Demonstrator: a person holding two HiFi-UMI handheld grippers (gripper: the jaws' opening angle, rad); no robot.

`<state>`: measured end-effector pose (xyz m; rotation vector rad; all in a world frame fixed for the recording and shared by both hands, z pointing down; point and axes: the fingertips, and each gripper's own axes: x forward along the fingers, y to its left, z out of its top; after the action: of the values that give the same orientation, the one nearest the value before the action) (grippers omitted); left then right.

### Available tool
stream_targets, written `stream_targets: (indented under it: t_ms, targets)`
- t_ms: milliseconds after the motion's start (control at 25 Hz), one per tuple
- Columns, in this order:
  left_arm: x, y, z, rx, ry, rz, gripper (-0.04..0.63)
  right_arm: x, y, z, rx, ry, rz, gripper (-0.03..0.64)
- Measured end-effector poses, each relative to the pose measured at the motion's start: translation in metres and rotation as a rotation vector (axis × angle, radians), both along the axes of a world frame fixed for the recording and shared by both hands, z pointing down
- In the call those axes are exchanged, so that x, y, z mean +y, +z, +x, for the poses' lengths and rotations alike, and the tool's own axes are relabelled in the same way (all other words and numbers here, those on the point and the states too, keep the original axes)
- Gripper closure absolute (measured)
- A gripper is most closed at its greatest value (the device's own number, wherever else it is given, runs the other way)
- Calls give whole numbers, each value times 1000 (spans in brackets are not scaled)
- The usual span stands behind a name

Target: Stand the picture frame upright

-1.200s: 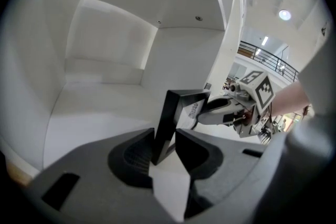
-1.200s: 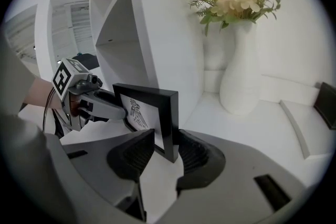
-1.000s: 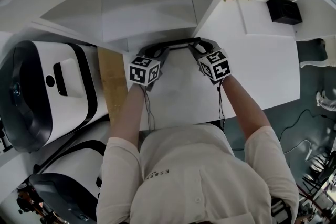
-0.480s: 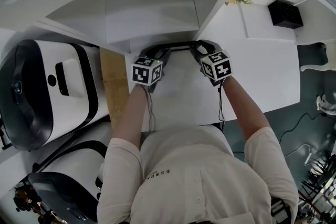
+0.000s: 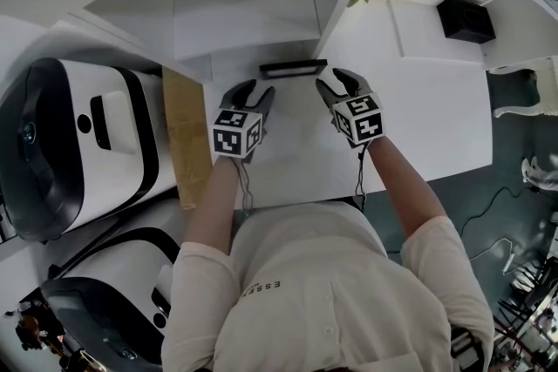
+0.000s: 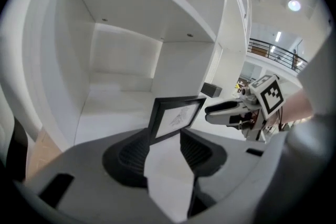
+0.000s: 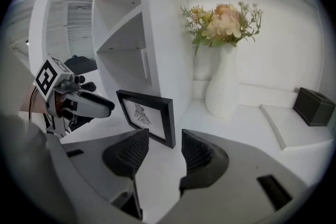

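**Both grippers open; frame standing**

Left gripper [image 5: 251,91]: jaws have just been opening and are now wide apart, with nothing between the pads. Right gripper [image 5: 339,83]: likewise just opening, now wide and empty.

Picture frame [image 5: 293,69] stands upright on the white table [image 5: 436,122], just beyond both sets of fingertips and clear of them.

Vase of flowers [image 7: 223,89] sits behind the frame to its right. Black box [image 5: 459,19] is farther right of the frame.

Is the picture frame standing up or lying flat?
Standing up. The picture frame rests on its bottom edge on the white desk, its drawing facing out.
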<state>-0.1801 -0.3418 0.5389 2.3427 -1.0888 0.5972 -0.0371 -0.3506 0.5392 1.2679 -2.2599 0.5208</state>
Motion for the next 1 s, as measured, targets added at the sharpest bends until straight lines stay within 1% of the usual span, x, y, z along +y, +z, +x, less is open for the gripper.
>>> stream_targets:
  t_ms: [160, 240, 280, 320, 360, 440, 600, 680, 800, 1000]
  targets:
    - [21, -24, 0, 27, -41, 55, 434, 21, -17, 2, -47, 12, 11, 414]
    - [33, -36, 1, 38, -47, 90, 455, 30, -30, 2, -69, 20, 36, 421]
    - [39, -42, 2, 48, -48, 105, 459, 35, -37, 3, -74, 26, 54, 436]
    - [45, -47, 2, 56, -50, 120, 462, 39, -44, 5, -77, 36, 75, 470]
    - [51, -53, 3, 62, -53, 136, 480, 43, -52, 6, -81, 45, 96, 515]
    - [62, -67, 3, 64, -57, 176, 535, 52, -68, 7, -102, 45, 131, 561]
    - [77, -98, 9, 69, -59, 262, 559, 72, -106, 4, -211, -33, 194, 591]
    - [83, -115, 11, 92, -65, 295, 594, 79, -125, 5, -247, -62, 230, 598]
    - [93, -136, 14, 138, -65, 333, 594, 89, -151, 7, -245, -114, 301, 601]
    - [107, -162, 22, 142, -23, 397, 594, 104, -181, 10, -243, -164, 377, 601]
